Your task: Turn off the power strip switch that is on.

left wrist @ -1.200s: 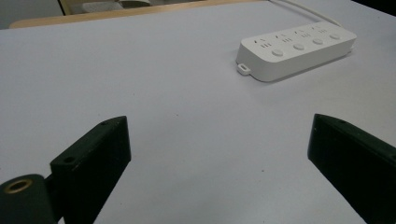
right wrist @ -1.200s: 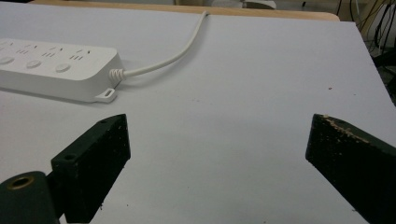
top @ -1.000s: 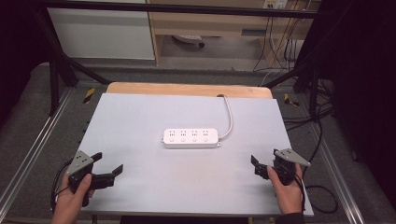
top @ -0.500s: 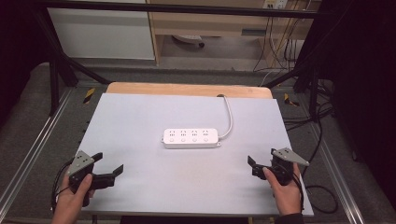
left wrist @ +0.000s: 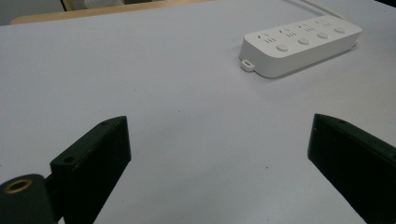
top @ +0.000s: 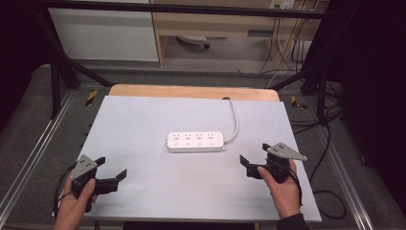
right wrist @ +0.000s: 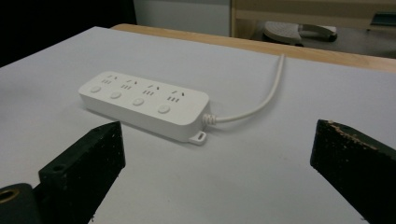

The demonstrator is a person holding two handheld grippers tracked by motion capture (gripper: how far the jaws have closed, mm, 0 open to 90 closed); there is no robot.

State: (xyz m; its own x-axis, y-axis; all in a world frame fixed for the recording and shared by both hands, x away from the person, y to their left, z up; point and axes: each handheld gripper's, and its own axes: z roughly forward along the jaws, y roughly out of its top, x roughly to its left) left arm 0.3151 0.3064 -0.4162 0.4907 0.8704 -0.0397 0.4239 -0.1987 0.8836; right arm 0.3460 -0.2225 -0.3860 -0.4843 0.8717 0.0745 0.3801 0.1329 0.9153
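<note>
Where seen overhead, cable (top: 234, 120) entire.

White four-outlet power strip (top: 195, 141) lies flat at the centre of the table, outlets and four round buttons facing up. Its white cable (top: 234, 120) curves off the far edge.

The table (top: 143, 120) is viewed from above and in front. Each gripper view is taken low over the tabletop, close in, facing inward. The power strip (top: 195, 141) is shared by all views (left wrist: 301, 44) (right wrist: 142, 103).
</note>
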